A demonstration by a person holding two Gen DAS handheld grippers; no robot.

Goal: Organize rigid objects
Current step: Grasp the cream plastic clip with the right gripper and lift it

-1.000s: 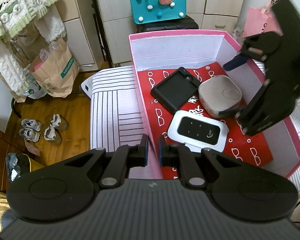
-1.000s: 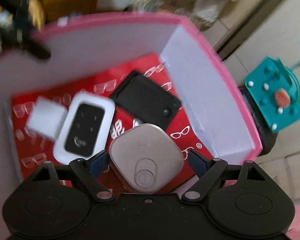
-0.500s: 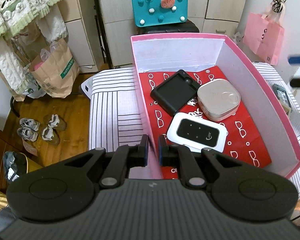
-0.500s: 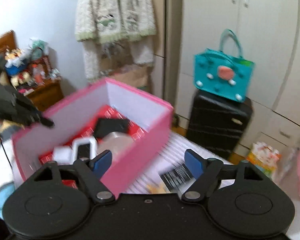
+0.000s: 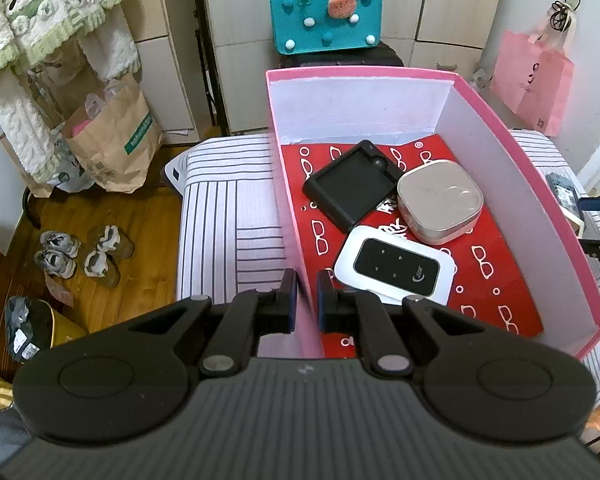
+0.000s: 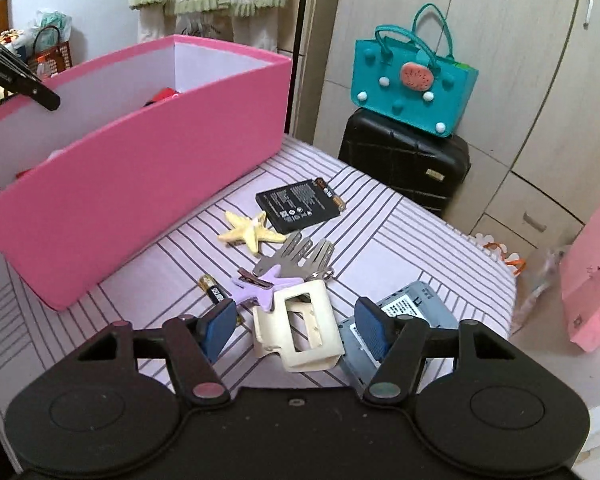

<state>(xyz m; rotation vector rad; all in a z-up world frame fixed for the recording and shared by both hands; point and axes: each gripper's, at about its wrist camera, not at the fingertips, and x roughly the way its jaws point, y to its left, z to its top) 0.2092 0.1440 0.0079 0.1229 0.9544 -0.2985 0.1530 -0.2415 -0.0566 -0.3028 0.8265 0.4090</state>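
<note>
The pink box (image 5: 290,216) stands on the striped bed; my left gripper (image 5: 305,304) is shut on its left wall near the front corner. Inside lie a black case (image 5: 350,184), a silver square case (image 5: 440,202) and a white router (image 5: 394,270). My right gripper (image 6: 296,328) is open, low over the bed beside the box (image 6: 140,184). A cream clip (image 6: 300,330) lies between its fingers. Around it lie a purple star clip (image 6: 262,286), a yellow starfish (image 6: 250,232), a black battery pack (image 6: 298,206), metal keys (image 6: 300,254), a small battery (image 6: 212,286) and a grey device (image 6: 404,312).
A teal bag (image 6: 412,80) sits on a black suitcase (image 6: 404,160) past the bed's far edge. A pink bag (image 6: 592,280) stands at the right. Shoes (image 5: 80,252) and a paper bag (image 5: 112,144) are on the wooden floor left of the bed.
My right gripper let go of the silver case inside the box, came out and swung down over the loose items on the bed. My left gripper kept its hold on the box wall.
</note>
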